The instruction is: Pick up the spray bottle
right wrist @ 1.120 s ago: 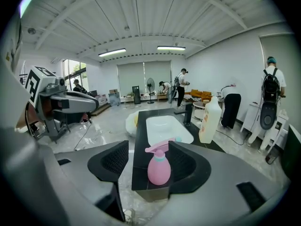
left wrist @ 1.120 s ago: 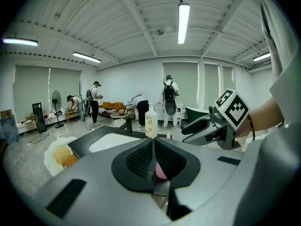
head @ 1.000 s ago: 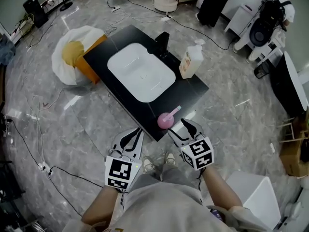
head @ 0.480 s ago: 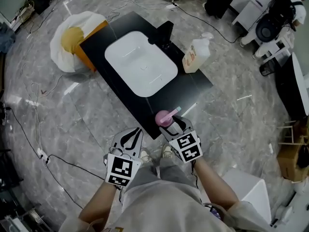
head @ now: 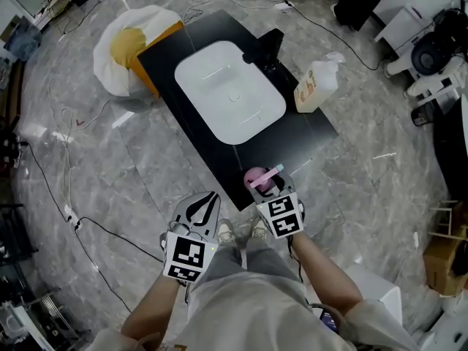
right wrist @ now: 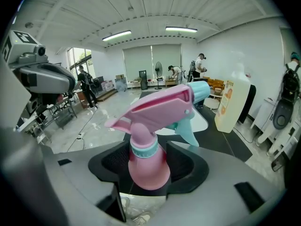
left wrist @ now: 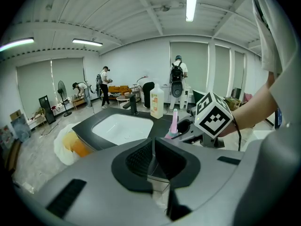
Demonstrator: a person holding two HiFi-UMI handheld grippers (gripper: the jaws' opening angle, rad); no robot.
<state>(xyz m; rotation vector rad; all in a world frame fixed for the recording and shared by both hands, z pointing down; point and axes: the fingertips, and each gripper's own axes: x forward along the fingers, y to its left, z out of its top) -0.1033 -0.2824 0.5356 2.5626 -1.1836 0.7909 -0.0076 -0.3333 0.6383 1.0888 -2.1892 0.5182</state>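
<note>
The pink spray bottle (head: 256,176) with its teal trigger stands at the near corner of the black counter (head: 292,148). My right gripper (head: 265,189) is around it. In the right gripper view the bottle's neck and body (right wrist: 148,166) fill the gap, and both pads (right wrist: 188,161) press against them. My left gripper (head: 207,199) hangs lower left, off the counter over the floor, with its jaws together and nothing in them (left wrist: 154,147). From the left gripper view the bottle (left wrist: 174,124) shows beside the right gripper's marker cube.
A white sink basin (head: 230,90) is set in the counter, with a black faucet (head: 267,47) and a white soap jug (head: 316,86) behind it. A white bag with something yellow (head: 135,42) lies at the counter's far left. Cables (head: 66,196) trail over the marble floor.
My right gripper moved forward from beside the bottle to around it and shut on it. The left gripper stayed low and shut. The head view shifted slightly.
</note>
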